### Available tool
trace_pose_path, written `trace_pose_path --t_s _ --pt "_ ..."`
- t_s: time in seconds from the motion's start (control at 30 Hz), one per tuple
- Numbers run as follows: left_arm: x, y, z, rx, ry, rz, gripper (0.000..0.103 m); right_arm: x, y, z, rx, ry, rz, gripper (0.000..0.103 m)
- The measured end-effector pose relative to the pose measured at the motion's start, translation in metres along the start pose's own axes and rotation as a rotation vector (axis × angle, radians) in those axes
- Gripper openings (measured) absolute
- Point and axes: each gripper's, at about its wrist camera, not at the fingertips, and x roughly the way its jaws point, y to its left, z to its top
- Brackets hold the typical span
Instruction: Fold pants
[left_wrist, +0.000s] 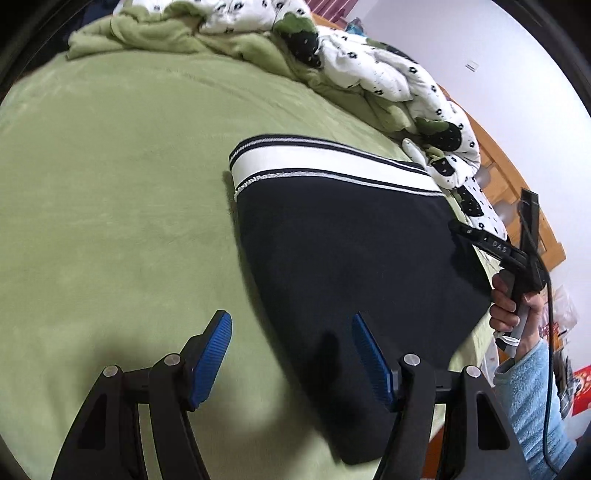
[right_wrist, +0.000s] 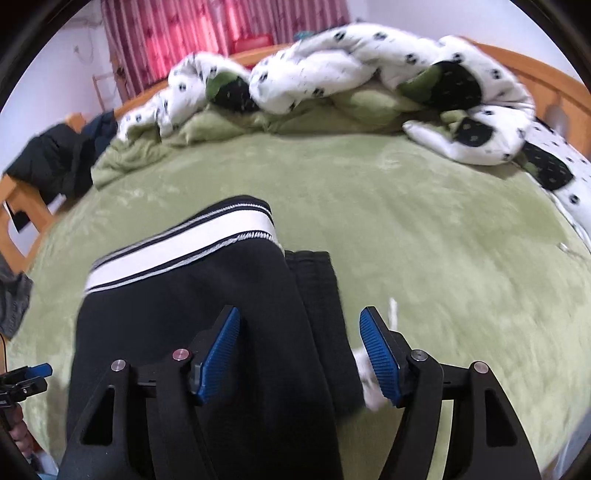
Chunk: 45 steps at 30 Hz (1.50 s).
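Observation:
Black pants (left_wrist: 351, 258) with a white, black-striped waistband (left_wrist: 325, 166) lie folded on the green bed. My left gripper (left_wrist: 291, 325) is open and empty, hovering over the pants' near left edge. In the right wrist view the pants (right_wrist: 192, 332) lie under my right gripper (right_wrist: 299, 317), which is open and empty above their right edge, where a folded leg layer (right_wrist: 317, 288) and a white drawstring (right_wrist: 393, 314) show. The right gripper also shows in the left wrist view (left_wrist: 458, 227), at the pants' right edge.
A green blanket (right_wrist: 424, 240) covers the bed. A crumpled white quilt with black spots (right_wrist: 369, 62) lies along the far side. A wooden bed frame (right_wrist: 546, 85) runs behind it. Dark clothes (right_wrist: 55, 158) sit at the left. Red curtains (right_wrist: 192, 33) hang behind.

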Motion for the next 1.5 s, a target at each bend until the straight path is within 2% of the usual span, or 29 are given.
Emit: trace_pose_path --t_s 0.13,0.2,0.33,0.4,0.43,0.47,0.53,0.57,0.6,0.63,0.67,0.73,0.83,0.93,1.03,1.17,1.23,1.33,1.4,1.43,1.47,1.5 --pt "0.032 0.011 0.007 -0.042 0.033 -0.035 0.065 0.046 0.002 0.013 -0.07 0.115 -0.032 0.067" --pt "0.039 0.015 0.007 -0.059 0.007 -0.075 0.069 0.053 -0.01 0.006 -0.033 0.102 0.029 0.067" --pt "0.049 0.008 0.011 -0.066 -0.028 -0.094 0.071 0.061 -0.024 -0.005 0.008 0.109 0.111 0.067" --pt "0.053 0.003 0.015 -0.057 -0.025 -0.11 0.055 0.064 -0.026 -0.002 0.022 0.133 0.133 0.066" --pt "0.054 0.001 0.017 -0.059 -0.022 -0.113 0.043 0.066 -0.026 0.0 0.025 0.154 0.151 0.066" --pt "0.051 -0.001 0.02 -0.069 -0.037 -0.123 0.023 0.068 -0.025 0.001 0.024 0.169 0.169 0.066" --pt "0.041 -0.001 0.027 -0.071 -0.043 -0.147 0.016 0.069 -0.027 0.003 0.037 0.207 0.203 0.064" --pt "0.034 -0.004 0.032 -0.064 -0.053 -0.157 0.012 0.069 -0.028 0.005 0.047 0.229 0.22 0.06" --pt "0.028 -0.005 0.035 -0.054 -0.065 -0.168 0.012 0.065 -0.03 0.007 0.066 0.234 0.226 0.046" --pt "0.018 -0.009 0.039 -0.031 -0.077 -0.174 0.011 0.06 -0.028 0.008 0.069 0.234 0.234 0.041" --pt "0.006 -0.012 0.042 -0.006 -0.101 -0.176 0.011 0.05 -0.022 0.009 0.053 0.216 0.211 0.023" --pt "-0.014 -0.008 0.043 0.002 -0.136 -0.205 0.01 0.029 -0.007 0.013 0.027 0.183 0.173 0.015" --pt "-0.035 0.01 0.042 -0.018 -0.143 -0.214 0.009 0.003 0.011 0.014 0.077 0.137 0.247 0.013" --pt "-0.058 0.035 0.043 -0.031 -0.155 -0.167 0.009 -0.024 0.048 0.012 0.096 0.062 0.345 0.013" --pt "-0.098 0.074 0.05 -0.051 -0.189 -0.108 0.009 -0.023 0.101 0.009 0.086 0.056 0.411 0.013" --pt "-0.141 0.124 0.054 -0.056 -0.215 0.041 0.01 -0.004 0.154 0.003 0.082 0.091 0.554 0.013" --pt "-0.136 0.14 0.051 -0.048 -0.165 0.129 0.014 0.006 0.174 0.0 0.056 0.098 0.591 0.013" --pt "-0.109 0.162 0.038 -0.091 -0.065 0.195 0.022 0.033 0.192 -0.008 0.012 0.12 0.578 0.014" --pt "-0.101 0.171 0.026 -0.109 -0.07 0.214 0.037 0.054 0.193 -0.017 -0.019 0.139 0.467 0.024" --pt "-0.102 0.172 0.021 -0.116 -0.079 0.208 0.049 0.066 0.193 -0.024 -0.041 0.179 0.431 0.025" --pt "-0.103 0.172 0.016 -0.121 -0.084 0.198 0.055 0.069 0.19 -0.027 -0.032 0.184 0.438 0.027" --pt "-0.106 0.171 0.012 -0.116 -0.091 0.189 0.056 0.064 0.186 -0.028 -0.022 0.178 0.436 0.036"
